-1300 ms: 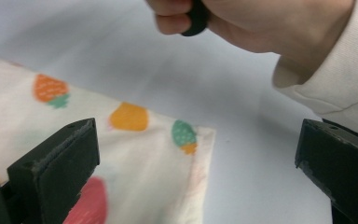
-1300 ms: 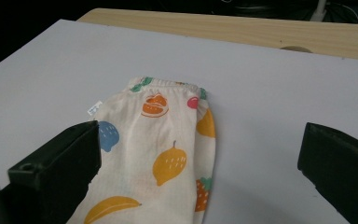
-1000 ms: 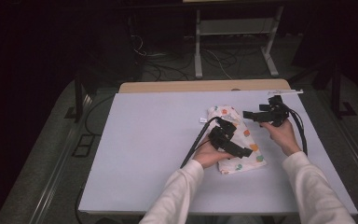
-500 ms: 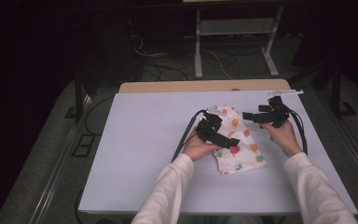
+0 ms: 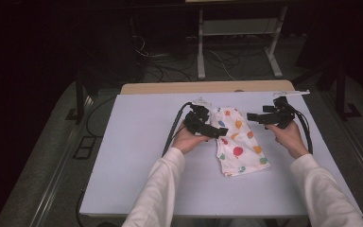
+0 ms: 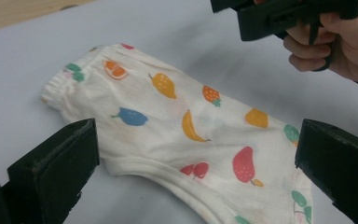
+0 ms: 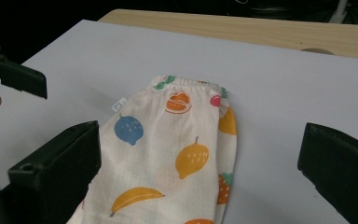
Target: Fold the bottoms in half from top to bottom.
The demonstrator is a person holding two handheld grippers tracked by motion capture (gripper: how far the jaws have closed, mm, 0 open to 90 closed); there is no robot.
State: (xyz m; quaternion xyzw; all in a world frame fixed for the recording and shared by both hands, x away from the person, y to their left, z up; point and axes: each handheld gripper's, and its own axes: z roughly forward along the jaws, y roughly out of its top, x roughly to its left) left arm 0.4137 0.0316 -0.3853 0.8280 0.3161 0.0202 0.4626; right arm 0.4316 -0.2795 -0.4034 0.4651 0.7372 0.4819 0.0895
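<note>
Both claws are spread wide, gripping nothing. Left claw (image 5: 216, 131) hovers at the folded fruit-print shorts' (image 5: 238, 142) 9 o'clock edge; right claw (image 5: 251, 116) hangs just off their 2 o'clock corner. On the pale tabletop (image 5: 137, 156), the shorts run 11-to-5, waistband (image 7: 186, 83) far. A small white tag (image 7: 117, 106) is unreadable.

Pale grey worktop (image 5: 137, 156), wooden strip along far edge. 1 item on it: folded fruit-print white shorts (image 5: 238, 142), right of centre, lying flat.
</note>
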